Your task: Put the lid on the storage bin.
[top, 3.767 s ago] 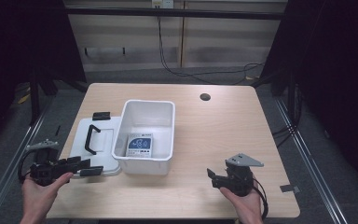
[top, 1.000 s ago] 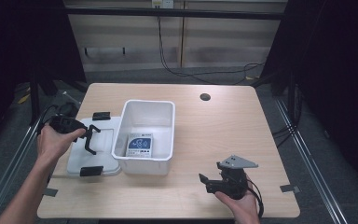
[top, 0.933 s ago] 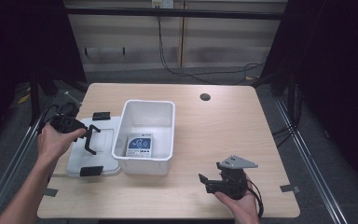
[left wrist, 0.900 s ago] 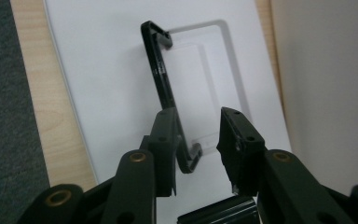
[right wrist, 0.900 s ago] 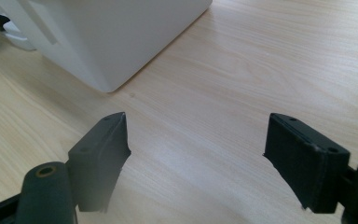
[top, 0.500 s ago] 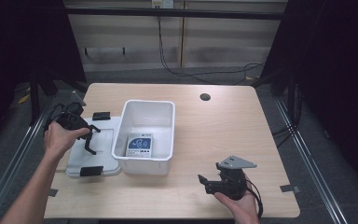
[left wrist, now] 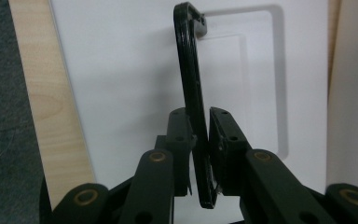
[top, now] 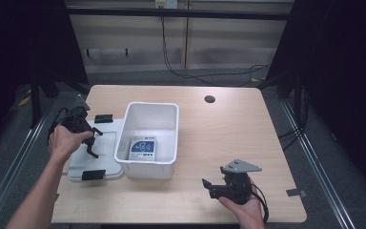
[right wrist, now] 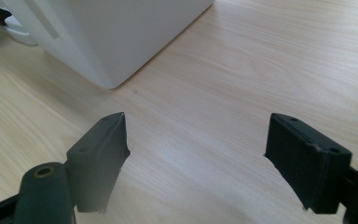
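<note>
A white lid [top: 108, 148] lies flat on the table, left of an open white bin [top: 153, 103]. The lid's black handle [top: 93, 144] stands up from its middle. My left gripper [top: 89, 139] comes down on that handle. Its jaws have just been closing, and in the left gripper view the pads [left wrist: 182, 130] press on both sides of the handle [left wrist: 189, 70], over the lid [left wrist: 121, 93]. My right gripper [top: 208, 188] rests low over the table near the front right, open, with nothing between its fingers [right wrist: 102, 144]. The bin's corner [right wrist: 98, 32] is ahead of it.
A printed card [top: 143, 149] lies in the bin. Black latch clips sit at the lid's far end [top: 104, 118] and near end [top: 93, 174]. A round hole [top: 209, 99] is in the tabletop at the back. Bare wood [right wrist: 261, 56] stretches right of the bin.
My left hand has moved from the table's front left up to the lid, come down on the handle and closed its jaws on it. The right gripper has stayed put.
</note>
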A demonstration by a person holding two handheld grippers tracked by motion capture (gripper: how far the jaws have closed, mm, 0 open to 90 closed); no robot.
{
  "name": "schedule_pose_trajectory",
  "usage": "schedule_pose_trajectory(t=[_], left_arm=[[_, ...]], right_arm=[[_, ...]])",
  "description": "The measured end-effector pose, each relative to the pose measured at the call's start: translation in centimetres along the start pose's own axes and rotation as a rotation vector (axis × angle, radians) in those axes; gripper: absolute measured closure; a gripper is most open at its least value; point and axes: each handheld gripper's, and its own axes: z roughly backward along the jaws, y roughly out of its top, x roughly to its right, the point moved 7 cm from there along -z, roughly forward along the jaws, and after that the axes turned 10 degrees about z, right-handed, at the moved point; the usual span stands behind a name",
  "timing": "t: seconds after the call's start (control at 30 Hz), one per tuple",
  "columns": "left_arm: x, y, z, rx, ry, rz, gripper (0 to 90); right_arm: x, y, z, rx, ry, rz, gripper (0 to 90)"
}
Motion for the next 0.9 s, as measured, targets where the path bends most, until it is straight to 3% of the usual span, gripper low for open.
schedule_pose_trajectory(t=[0.03, 0.17, 0.3, 0.73, 0.9], left_arm=[[0.1, 0.0, 0.0, -0.006, -0.013, 0.007, 79.8], [0.3, 0.0, 0.0, -0.018, 0.005, -0.004, 80.1], [0.4, 0.1, -0.1, -0.013, -0.001, 0.023, 80.6], [1.2, 0.0, -0.3, -0.054, 0.0, 0.045, 83.9], [1.0, -0.1, -0.2, -0.07, 0.007, 0.032, 84.9]], right_arm=[[0.0, 0.0, 0.0, -0.002, 0.0, -0.001, 20.3], [-0.1, 0.0, -0.1, -0.001, 0.004, 0.01, 20.3], [-0.2, 0.0, -0.1, -0.003, 0.009, 0.007, 20.2], [-0.3, 0.0, -0.1, -0.01, 0.016, 0.008, 19.6], [-0.3, 0.0, -0.1, -0.012, 0.015, 0.009, 19.6]])
